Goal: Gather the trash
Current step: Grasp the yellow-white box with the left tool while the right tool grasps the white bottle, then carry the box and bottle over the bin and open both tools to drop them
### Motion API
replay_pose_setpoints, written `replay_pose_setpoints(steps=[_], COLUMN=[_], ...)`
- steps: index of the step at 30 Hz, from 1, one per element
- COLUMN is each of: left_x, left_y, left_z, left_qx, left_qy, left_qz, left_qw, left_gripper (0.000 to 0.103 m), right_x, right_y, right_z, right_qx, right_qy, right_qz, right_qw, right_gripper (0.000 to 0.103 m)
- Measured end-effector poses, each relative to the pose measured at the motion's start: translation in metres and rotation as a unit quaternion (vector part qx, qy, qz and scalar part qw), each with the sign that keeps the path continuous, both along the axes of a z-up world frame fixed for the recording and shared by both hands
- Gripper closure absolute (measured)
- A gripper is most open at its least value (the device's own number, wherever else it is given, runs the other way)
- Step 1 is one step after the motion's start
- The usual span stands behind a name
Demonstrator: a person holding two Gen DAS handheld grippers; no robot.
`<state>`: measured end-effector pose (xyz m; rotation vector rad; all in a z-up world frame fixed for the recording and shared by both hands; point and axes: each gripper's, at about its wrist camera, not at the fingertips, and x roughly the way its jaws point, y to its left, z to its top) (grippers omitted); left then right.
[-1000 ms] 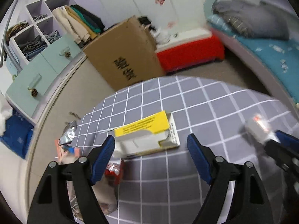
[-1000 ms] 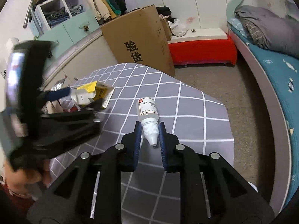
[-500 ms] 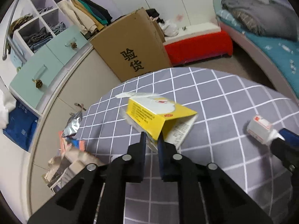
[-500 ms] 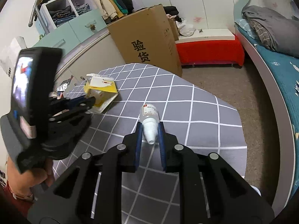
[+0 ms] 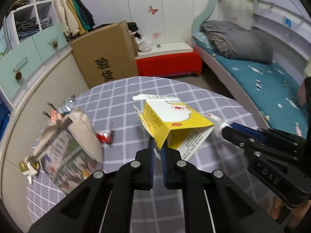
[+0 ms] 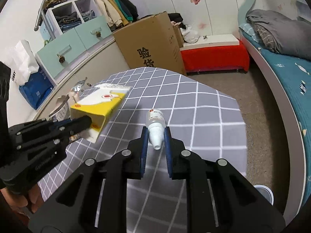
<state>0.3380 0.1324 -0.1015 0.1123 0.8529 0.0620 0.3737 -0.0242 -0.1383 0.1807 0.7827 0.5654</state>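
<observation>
Step in hand, judged: both pieces picked, lifted off checked table (image 6: 204, 101), carry-off pending. Left gripper (image 5: 157, 147) pinching edge of open yellow box (image 5: 175, 122), box tilted above table; jaws just closed on it. Right gripper (image 6: 155, 141) pinching small white bottle (image 6: 155, 124), cap toward camera. Next: carry both to bin — no bin in view. Wrappers (image 5: 105, 136) remain at table's left side, blurred. Bottle label unreadable.

Bedroom: white wall (image 6: 213, 9) with butterfly stickers, teal-drawered shelves (image 6: 77, 35), cardboard box (image 6: 151, 44), red bench (image 6: 213, 58), bed (image 6: 287, 71), brown carpet (image 6: 258, 120).
</observation>
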Motion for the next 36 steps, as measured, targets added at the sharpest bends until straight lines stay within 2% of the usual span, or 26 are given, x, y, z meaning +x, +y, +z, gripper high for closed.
replay_pose_setpoints(steps=[4,8,14,17,21,28,31,32,33,34,35,36], left_x=[-0.02,-0.037,-0.056,-0.062,-0.067,-0.057,-0.05,-0.047,-0.043,-0.039,-0.037,-0.035], left_y=[-0.021,-0.055,-0.133,-0.183,-0.24,-0.287,-0.293,-0.293,-0.293,-0.294,-0.293,-0.293], left_z=[0.004,0.004,-0.009,-0.032,-0.074,-0.165,-0.191,-0.197,-0.202,-0.207,-0.214,-0.218], left_qx=[-0.007,-0.031,-0.086,-0.116,-0.117,-0.126,-0.123,-0.125,-0.126,-0.124,-0.122,-0.12], left_qy=[-0.006,-0.005,0.013,0.042,0.084,0.174,0.191,0.196,0.201,0.206,0.21,0.214], left_qz=[-0.022,-0.055,-0.128,-0.168,-0.209,-0.217,-0.21,-0.208,-0.205,-0.202,-0.202,-0.203], left_qw=[0.9997,0.998,0.988,0.9781,0.9674,0.9523,0.9508,0.9501,0.9496,0.9493,0.9488,0.9479], left_gripper=[0.096,0.096,0.096,0.096,0.096,0.096,0.096,0.096,0.096,0.096,0.096,0.096], right_x=[-0.023,-0.051,-0.098,-0.121,-0.143,-0.157,-0.15,-0.147,-0.143,-0.141,-0.139,-0.138], right_y=[-0.027,-0.069,-0.156,-0.202,-0.251,-0.293,-0.304,-0.307,-0.309,-0.311,-0.313,-0.314], right_z=[0.004,0.006,-0.008,-0.032,-0.079,-0.161,-0.186,-0.194,-0.202,-0.21,-0.216,-0.223], right_qx=[0.017,0.038,0.072,0.07,0.066,0.076,0.094,0.094,0.096,0.095,0.091,0.084], right_qy=[-0.007,-0.019,-0.021,-0.006,0.037,0.107,0.115,0.118,0.125,0.133,0.137,0.145], right_qz=[-0.018,-0.051,-0.128,-0.181,-0.237,-0.295,-0.31,-0.316,-0.32,-0.326,-0.333,-0.334], right_qw=[1.0,0.998,0.989,0.981,0.968,0.946,0.939,0.937,0.934,0.931,0.929,0.927], right_gripper=[0.086,0.086,0.086,0.086,0.086,0.086,0.085,0.081,0.056,0.042,0.038,0.038])
